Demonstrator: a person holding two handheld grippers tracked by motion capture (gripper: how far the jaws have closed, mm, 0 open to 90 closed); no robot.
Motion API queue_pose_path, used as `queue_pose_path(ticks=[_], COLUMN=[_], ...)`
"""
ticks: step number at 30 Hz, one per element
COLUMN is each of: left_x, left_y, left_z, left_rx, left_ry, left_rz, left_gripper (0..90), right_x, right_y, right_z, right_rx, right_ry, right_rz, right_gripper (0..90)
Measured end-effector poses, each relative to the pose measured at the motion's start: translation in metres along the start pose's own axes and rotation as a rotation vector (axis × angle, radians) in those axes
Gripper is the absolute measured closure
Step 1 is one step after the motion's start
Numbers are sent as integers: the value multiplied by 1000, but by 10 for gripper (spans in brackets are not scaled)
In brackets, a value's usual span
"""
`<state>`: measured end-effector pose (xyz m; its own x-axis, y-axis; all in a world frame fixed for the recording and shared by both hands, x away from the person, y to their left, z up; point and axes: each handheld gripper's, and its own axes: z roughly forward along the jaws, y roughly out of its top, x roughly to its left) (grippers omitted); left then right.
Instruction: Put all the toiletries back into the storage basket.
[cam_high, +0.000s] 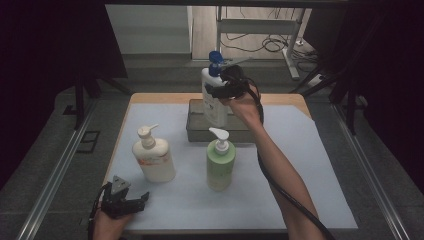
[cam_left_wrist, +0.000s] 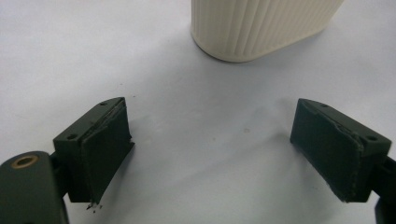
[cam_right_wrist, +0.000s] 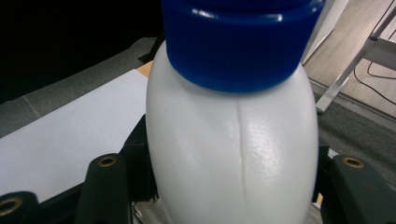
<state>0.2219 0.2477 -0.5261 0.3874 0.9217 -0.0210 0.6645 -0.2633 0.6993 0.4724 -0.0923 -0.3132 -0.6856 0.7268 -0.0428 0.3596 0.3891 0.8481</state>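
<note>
Right gripper (cam_high: 223, 91): black body, black cable trailing along a bare, sleeveless forearm. Left gripper (cam_high: 131, 205): black, grey three-cornered plate on top. Jaws carry dark pads (cam_left_wrist: 106, 151) and brass-coloured screw eyelets.

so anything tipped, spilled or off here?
No spills. The blue-capped bottle is clamped in the right gripper above the grey tray. The cream bottle and green bottle stand upright. One left pad looks frayed at its lower edge.

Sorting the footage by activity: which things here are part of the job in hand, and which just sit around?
In the job: right gripper, white bottle with blue cap, grey tray.
Lying about: cream pump bottle, green pump bottle, left gripper, open over the mat.
</note>
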Motion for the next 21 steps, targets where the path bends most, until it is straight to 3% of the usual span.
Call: queue_pose_path(ticks=[10,21], left_x=[0,0], left_y=[0,0], left_z=[0,0], left_rx=[1,2], left_ry=[-1,0], left_rz=[-4,-2], left_gripper=[117,117], right_x=[4,7], right_y=[-4,-13], right_z=[21,32], right_rx=[8,16], right_ry=[8,19], right_rz=[-11,-18], right_gripper=[406,406])
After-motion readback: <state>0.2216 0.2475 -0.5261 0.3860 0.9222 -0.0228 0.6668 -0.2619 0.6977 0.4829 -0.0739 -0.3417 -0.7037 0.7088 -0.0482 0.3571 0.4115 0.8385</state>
